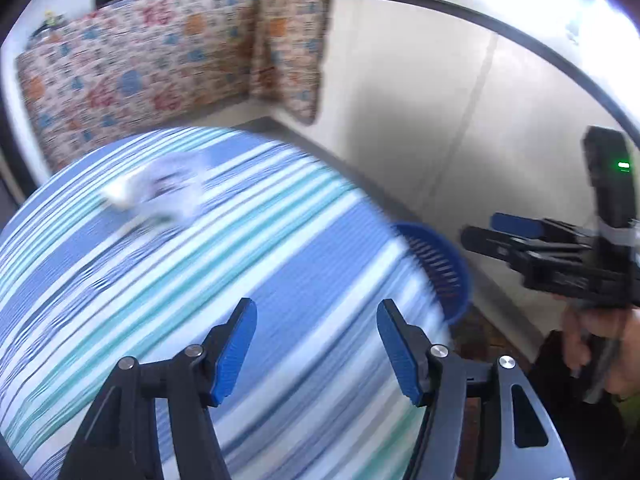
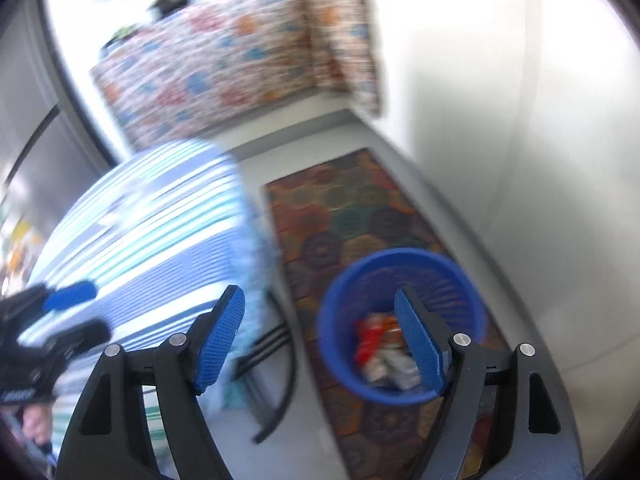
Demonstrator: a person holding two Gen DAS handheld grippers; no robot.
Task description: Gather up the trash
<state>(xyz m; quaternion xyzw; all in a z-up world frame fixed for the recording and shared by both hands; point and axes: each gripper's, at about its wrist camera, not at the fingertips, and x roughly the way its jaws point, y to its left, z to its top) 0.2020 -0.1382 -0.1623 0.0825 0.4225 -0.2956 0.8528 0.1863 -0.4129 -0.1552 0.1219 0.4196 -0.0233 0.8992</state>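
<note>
A person's two hand-held grippers hang over a table draped in a blue, teal and white striped cloth, both with jaws spread and nothing between the blue pads. In the left wrist view, the left gripper points down at the cloth, where a crumpled white piece of trash, blurred, lies on the far part of the tabletop, well apart from the fingertips. The right gripper is held out past the table's edge, above a blue slotted plastic basket that stands on a patterned, many-coloured rug on the floor just beside the table. Red, orange and white wrappers lie heaped in the bottom of the basket. From the left wrist camera the right gripper shows at the right edge, gripped by the person's hand, with part of the basket's rim peeking out from behind the cloth. A floral fabric hangs over the counter at the back of the room.
</note>
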